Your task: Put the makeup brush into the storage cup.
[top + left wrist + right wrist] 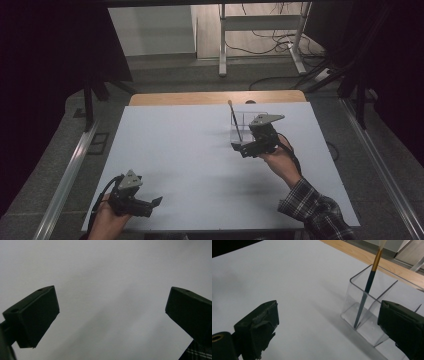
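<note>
A clear plastic organizer box (246,125) with inner dividers stands on the white table top (190,160) at the right of centre. A dark-handled brush (234,120) with a gold ferrule leans inside it, bristle end up; in the right gripper view the brush (366,291) stands in the near-left compartment of the box (362,315). My right gripper (239,148) is open just in front of the box, nothing between its jaws. My left gripper (152,206) is open near the table's front left edge, over bare white surface (110,290).
A strip of wooden table (215,97) shows beyond the white top. Metal rails (67,175) run along both sides. A plaid sleeve (312,210) comes in at the lower right. A metal desk frame (260,35) and cables (280,75) lie on the floor behind.
</note>
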Motion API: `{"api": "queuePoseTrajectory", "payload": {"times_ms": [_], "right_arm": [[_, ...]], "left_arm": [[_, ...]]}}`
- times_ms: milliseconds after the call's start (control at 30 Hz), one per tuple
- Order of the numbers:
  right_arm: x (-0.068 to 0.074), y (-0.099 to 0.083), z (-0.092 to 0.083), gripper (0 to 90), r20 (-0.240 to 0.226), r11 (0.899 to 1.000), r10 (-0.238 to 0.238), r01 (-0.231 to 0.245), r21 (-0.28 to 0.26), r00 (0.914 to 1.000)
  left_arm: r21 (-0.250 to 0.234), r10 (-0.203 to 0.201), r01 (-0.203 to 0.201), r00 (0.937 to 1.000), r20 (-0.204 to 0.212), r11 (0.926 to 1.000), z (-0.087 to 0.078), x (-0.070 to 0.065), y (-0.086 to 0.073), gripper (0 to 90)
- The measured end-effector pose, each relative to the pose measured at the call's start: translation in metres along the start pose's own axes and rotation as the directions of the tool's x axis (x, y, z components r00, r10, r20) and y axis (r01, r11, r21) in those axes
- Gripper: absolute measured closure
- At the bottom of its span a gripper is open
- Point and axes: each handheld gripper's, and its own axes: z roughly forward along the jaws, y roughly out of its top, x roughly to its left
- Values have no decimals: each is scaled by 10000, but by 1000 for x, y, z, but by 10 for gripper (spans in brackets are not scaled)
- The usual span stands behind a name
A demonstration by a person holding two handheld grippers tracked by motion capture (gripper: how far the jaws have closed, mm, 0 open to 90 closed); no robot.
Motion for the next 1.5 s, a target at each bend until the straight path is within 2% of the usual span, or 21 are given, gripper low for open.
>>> {"api": "queuePoseTrajectory", "payload": {"times_ms": [367,1067,1500], "right_arm": [[7,-18,-15,26,-110,9998,47,-45,197,9999],[16,-54,-49,25,18,9990,103,-103,440,9999],[15,-71,-68,24,347,9982,113,-133,581,9993]], "left_arm": [[-19,-5,5,10000,-3,10000,0,0,0,0],[-7,39,-39,10000,8,10000,0,0,0,0],[-28,21,-21,10000,20,10000,0,0,0,0]]}}
